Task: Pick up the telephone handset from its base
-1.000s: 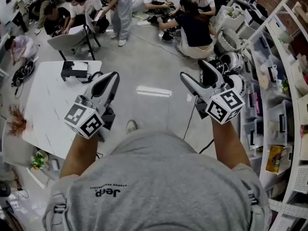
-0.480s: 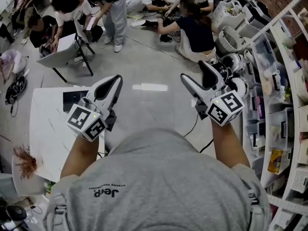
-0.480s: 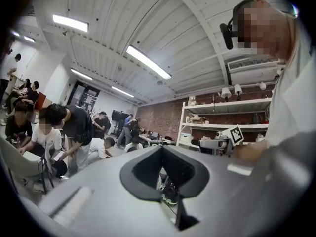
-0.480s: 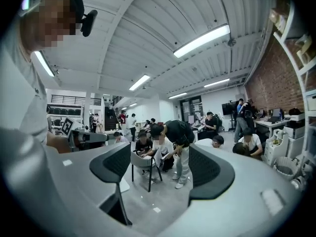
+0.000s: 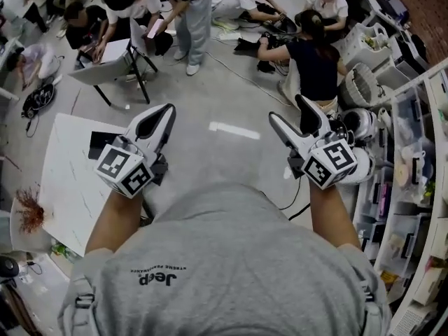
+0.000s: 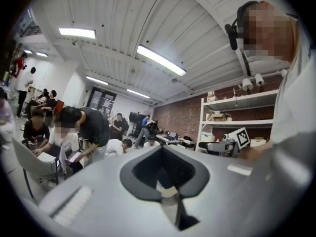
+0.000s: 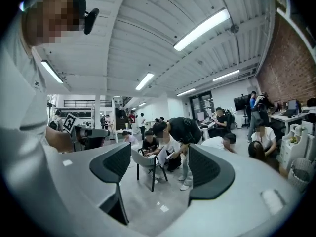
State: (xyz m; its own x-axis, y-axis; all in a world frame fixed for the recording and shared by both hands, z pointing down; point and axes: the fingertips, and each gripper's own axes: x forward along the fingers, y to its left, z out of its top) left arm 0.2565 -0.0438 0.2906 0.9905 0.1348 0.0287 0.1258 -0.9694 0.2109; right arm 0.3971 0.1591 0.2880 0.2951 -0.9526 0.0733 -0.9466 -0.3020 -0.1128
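Fingers: left gripper [image 5: 166,109] pressed together with nothing between; right gripper [image 5: 288,108] spread apart and empty; both held in the air over the grey floor [image 5: 217,96]. White desk [image 5: 66,184], at the person's left, beneath the left gripper. Telephone [image 5: 100,144], dark, near the desk's far edge, partly hidden behind the left gripper, touched by neither; handset indistinguishable from base.
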